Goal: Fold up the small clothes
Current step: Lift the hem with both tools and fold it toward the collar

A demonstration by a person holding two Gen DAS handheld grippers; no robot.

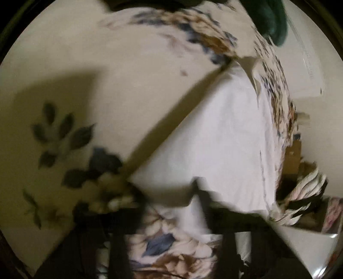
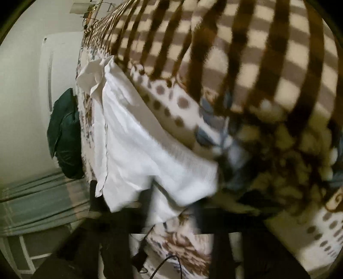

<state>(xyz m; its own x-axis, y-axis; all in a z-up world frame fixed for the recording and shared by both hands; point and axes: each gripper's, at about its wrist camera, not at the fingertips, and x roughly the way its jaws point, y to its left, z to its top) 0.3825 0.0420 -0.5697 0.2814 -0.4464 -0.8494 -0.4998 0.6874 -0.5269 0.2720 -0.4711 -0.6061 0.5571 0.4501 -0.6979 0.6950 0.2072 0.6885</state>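
Note:
A small white garment (image 1: 216, 137) lies on a floral bedspread (image 1: 85, 70); it also shows in the right wrist view (image 2: 139, 150), with its collar end (image 2: 94, 73) crumpled at the far side. My left gripper (image 1: 171, 216) is at the garment's near edge, which runs between its dark blurred fingers (image 1: 120, 246). My right gripper (image 2: 171, 208) is at the garment's other near edge, and white cloth hangs between its fingers (image 2: 220, 246). Both views are motion-blurred, so the jaw gaps are unclear.
A brown checked blanket (image 2: 257, 64) and a dotted cloth (image 2: 171, 100) lie beside the garment. A dark green pillow (image 2: 64, 133) sits at the bed's edge and shows in the left wrist view (image 1: 272, 19). A black cable (image 2: 163, 264) runs near the right gripper. White wall (image 2: 21, 96) beyond.

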